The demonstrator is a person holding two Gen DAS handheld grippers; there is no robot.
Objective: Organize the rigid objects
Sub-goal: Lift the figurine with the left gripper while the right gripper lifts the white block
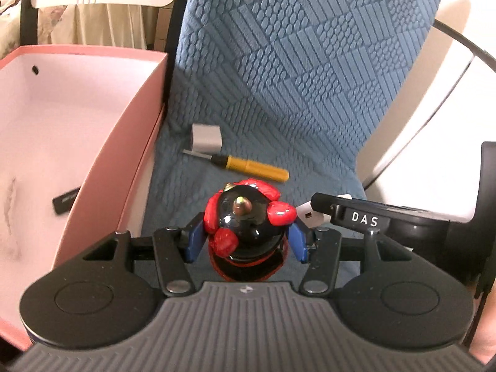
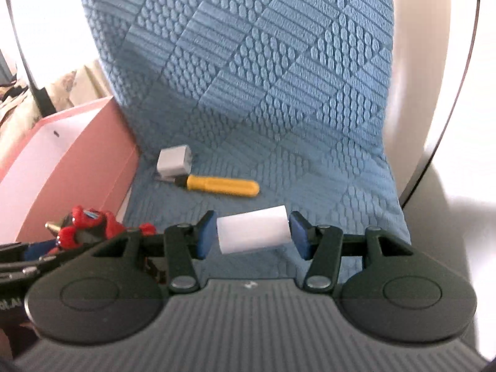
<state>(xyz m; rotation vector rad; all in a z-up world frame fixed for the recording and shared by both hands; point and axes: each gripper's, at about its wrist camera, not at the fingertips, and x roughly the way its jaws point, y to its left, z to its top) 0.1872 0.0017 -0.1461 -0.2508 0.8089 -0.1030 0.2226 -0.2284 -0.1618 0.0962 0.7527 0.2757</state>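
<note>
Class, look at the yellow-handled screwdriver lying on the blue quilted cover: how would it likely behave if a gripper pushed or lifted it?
The screwdriver looks rigid, so it should lift without bending. Its round handle may roll if nudged sideways, though the textured blue cover probably slows it. It seems small and light.

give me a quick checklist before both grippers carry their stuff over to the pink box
1. Left gripper grips the red and black toy: ok, pads on both sides.
2. Right gripper grips the white block: cannot tell, small gaps show beside the pads.
3. Pink box open with room: ok, only a black stick seen inside.
4. Grippers apart from each other: not ok, very close together.
5. Left on the blue cover: grey cube and yellow screwdriver, not yet sorted.
</note>
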